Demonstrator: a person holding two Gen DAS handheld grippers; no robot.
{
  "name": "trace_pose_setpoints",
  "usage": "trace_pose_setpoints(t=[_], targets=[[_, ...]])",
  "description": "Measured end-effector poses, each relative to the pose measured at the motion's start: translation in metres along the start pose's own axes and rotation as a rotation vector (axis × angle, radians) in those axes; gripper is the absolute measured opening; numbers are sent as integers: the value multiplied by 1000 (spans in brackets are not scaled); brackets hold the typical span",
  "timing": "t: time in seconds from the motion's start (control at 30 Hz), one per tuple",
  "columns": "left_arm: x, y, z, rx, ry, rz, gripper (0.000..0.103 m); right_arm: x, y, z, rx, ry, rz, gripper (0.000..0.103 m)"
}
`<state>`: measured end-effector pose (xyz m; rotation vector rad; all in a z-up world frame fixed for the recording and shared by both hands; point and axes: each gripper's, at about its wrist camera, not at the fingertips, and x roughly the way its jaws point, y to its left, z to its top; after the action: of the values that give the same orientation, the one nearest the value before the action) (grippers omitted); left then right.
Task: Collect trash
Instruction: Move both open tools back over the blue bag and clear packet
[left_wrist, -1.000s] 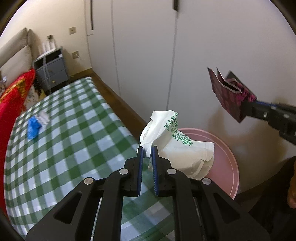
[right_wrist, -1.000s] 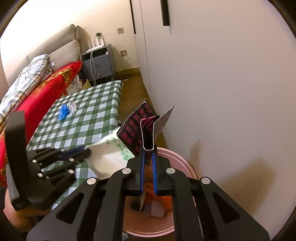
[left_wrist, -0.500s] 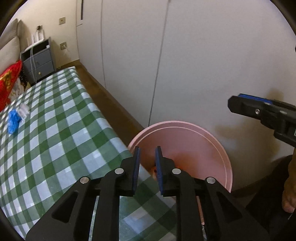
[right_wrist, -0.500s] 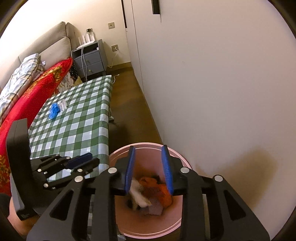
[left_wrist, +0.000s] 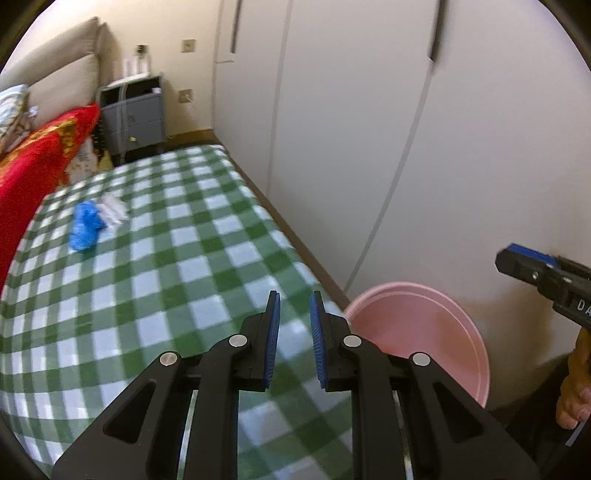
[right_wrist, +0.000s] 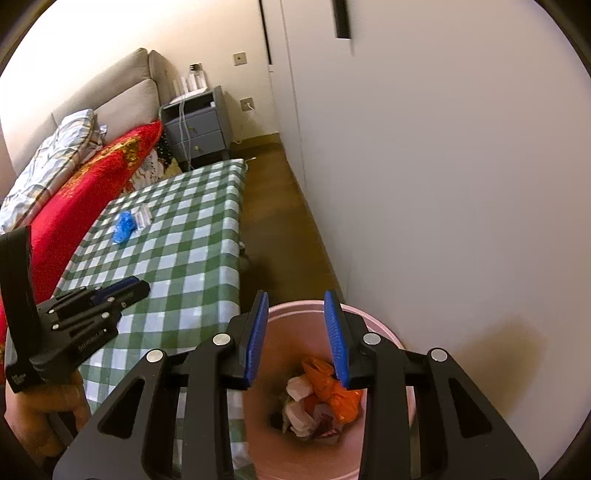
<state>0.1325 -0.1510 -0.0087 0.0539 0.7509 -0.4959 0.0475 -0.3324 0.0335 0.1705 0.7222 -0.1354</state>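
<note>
My right gripper (right_wrist: 297, 295) hangs open over the pink bin (right_wrist: 384, 332), with nothing between its blue pads. Inside the bin lie an orange bag (right_wrist: 332, 391) and pale crumpled scraps. My left gripper (left_wrist: 294, 295) is open a little and empty, over the green-checked table (left_wrist: 166, 277) just left of the bin (left_wrist: 461, 332). A crumpled blue piece (left_wrist: 85, 225) and a white piece (left_wrist: 112, 210) lie together far back on the table. From the right wrist view they show as the blue piece (right_wrist: 123, 223) and white piece (right_wrist: 142, 216), beyond the left gripper (right_wrist: 142, 286).
White wardrobe doors (left_wrist: 369, 129) run along the right, close behind the bin. A strip of brown floor (right_wrist: 280, 229) separates table and wardrobe. A red blanket (right_wrist: 85, 195) and sofa border the table's left side; a grey nightstand (right_wrist: 195, 125) stands at the back.
The white bag has left my left gripper and the dark patterned packet has left my right; both jaws have opened. The left gripper has swung left from the bin toward the table.
</note>
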Motion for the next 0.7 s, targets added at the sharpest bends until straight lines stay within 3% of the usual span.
trace_pose_setpoints(t=[0.33, 0.7], targets=[[-12, 63, 8, -89, -58, 91, 17, 15, 42, 21, -34, -46, 103, 33], [-18, 142, 8, -171, -68, 203, 17, 62, 133, 56, -110, -25, 245, 33]])
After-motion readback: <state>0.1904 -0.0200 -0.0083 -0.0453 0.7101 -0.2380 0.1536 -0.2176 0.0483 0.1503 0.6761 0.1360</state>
